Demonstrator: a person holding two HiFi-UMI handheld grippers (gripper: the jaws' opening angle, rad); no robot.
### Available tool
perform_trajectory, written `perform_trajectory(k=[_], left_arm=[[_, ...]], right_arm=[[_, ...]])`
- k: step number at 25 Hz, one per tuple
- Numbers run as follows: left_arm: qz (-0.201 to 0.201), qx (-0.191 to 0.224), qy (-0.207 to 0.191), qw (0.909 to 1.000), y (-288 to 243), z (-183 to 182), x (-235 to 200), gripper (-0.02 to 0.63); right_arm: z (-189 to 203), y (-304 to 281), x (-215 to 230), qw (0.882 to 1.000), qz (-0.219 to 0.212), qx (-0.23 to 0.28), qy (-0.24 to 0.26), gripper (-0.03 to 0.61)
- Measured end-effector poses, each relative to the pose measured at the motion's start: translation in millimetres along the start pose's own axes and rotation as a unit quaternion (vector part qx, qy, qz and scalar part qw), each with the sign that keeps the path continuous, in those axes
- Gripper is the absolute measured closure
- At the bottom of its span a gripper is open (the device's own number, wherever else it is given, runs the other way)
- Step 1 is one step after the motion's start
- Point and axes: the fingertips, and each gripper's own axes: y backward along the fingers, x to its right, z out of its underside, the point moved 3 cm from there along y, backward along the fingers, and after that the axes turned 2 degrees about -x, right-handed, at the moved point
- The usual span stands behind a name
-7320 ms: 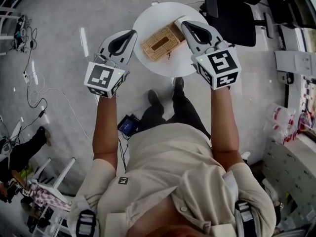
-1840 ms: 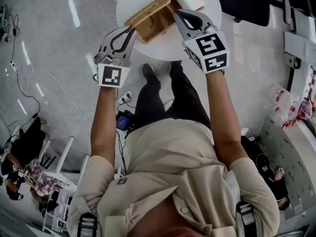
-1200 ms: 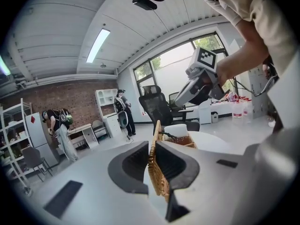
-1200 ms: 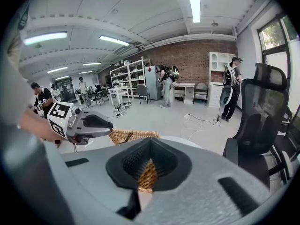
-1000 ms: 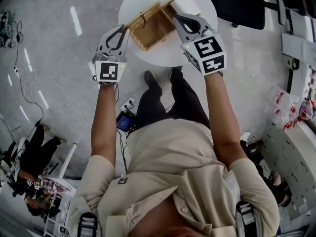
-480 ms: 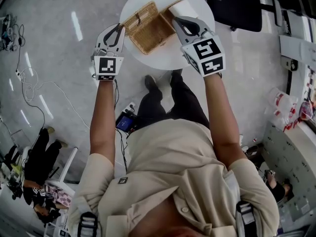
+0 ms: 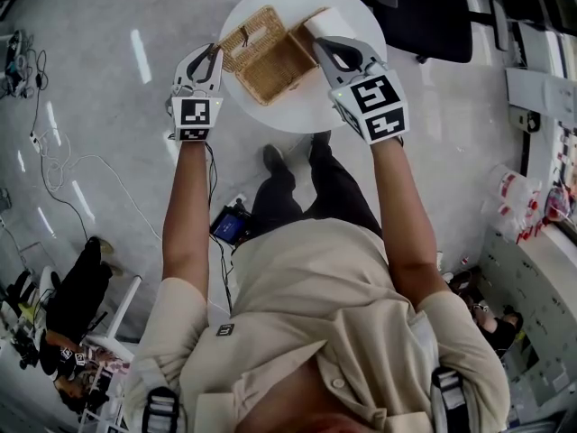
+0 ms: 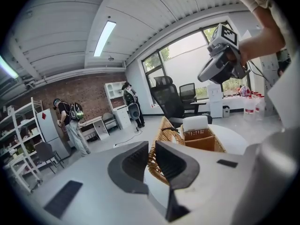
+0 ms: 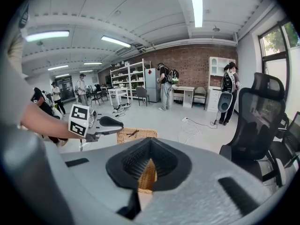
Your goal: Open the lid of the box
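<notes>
Seen from the head view, the wicker box (image 7: 281, 69) sits on the round white table (image 7: 311, 111), its lid (image 7: 251, 32) swung open toward the person's left and the woven inside exposed. The left gripper (image 7: 210, 55) meets the lid's outer edge and the right gripper (image 7: 325, 47) meets the box's right wall, but from above the jaws' stance is hard to read. The gripper views settle it. The left gripper (image 8: 151, 150) has its jaws pressed onto the lid (image 8: 161, 139), whose wicker rim stands tilted up between them, and beyond it are the open wicker box (image 8: 202, 137) and a white block (image 8: 194, 123) at its far end. The right gripper (image 9: 149, 162) pinches the wicker box (image 9: 148, 176) by a strip of its wall. Only the right gripper view shows the lid (image 9: 136, 135) face-on, a small dark tie on it, just beside the left gripper (image 9: 96, 123), with a black office chair (image 9: 260, 121) off to the right
</notes>
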Motion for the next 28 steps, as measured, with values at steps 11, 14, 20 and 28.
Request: perform_trajectory(k=[11,14,20,28], left_arm=[[-0.018,-0.036,0.016,0.9991,-14,13,-19,0.572],[-0.020,-0.045,0.019,0.9986,-20,18,-24,0.572],[-0.024,-0.072,0.021,0.9969,-29,29,-31,0.572],[-0.018,-0.110,0.012,0.9937,-33,42,-33,0.578]], right_arm=[[-6,7,4,1.000,-0.001,-0.010,0.013,0.584],[-8,7,7,1.000,0.000,-0.010,0.014,0.584],[-7,10,10,1.000,0.000,-0.015,0.015,0.584],[-18,14,16,1.000,0.002,-0.014,0.021,0.584]])
